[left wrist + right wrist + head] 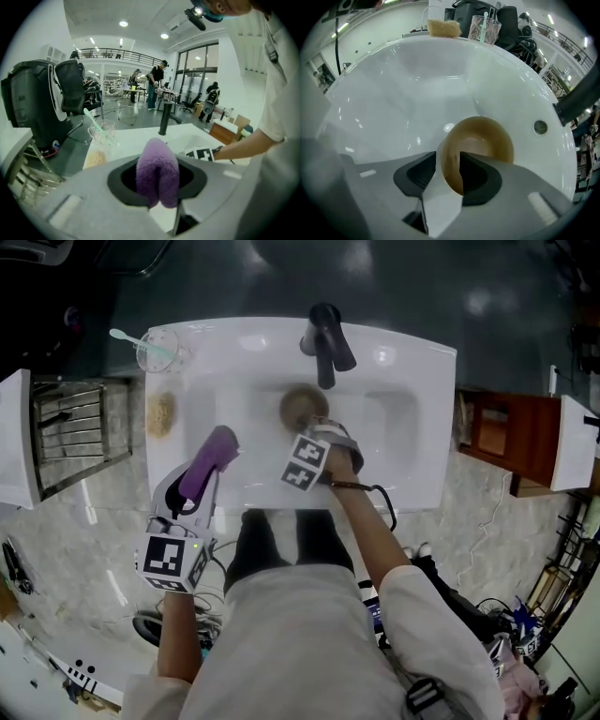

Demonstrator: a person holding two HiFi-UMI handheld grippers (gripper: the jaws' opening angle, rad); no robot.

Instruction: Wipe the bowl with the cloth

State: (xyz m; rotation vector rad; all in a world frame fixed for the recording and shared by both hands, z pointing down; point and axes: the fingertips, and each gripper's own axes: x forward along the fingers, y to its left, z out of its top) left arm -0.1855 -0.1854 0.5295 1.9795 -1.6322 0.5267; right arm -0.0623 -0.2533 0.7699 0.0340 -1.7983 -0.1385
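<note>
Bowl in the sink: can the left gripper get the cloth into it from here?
Probably yes: bare basin lies between the cloth and the bowl, whose inside shows open. The right gripper straddles only its near rim, jaws apart.

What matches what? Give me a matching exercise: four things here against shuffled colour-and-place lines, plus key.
1 cloth
2 bowl
3 cup
4 tap

A black, at the sink's back edge
B purple, in the left gripper
C brown, down in the basin
D clear, on the far left corner

Pairs: 1-B; 2-C; 3-D; 4-A
</note>
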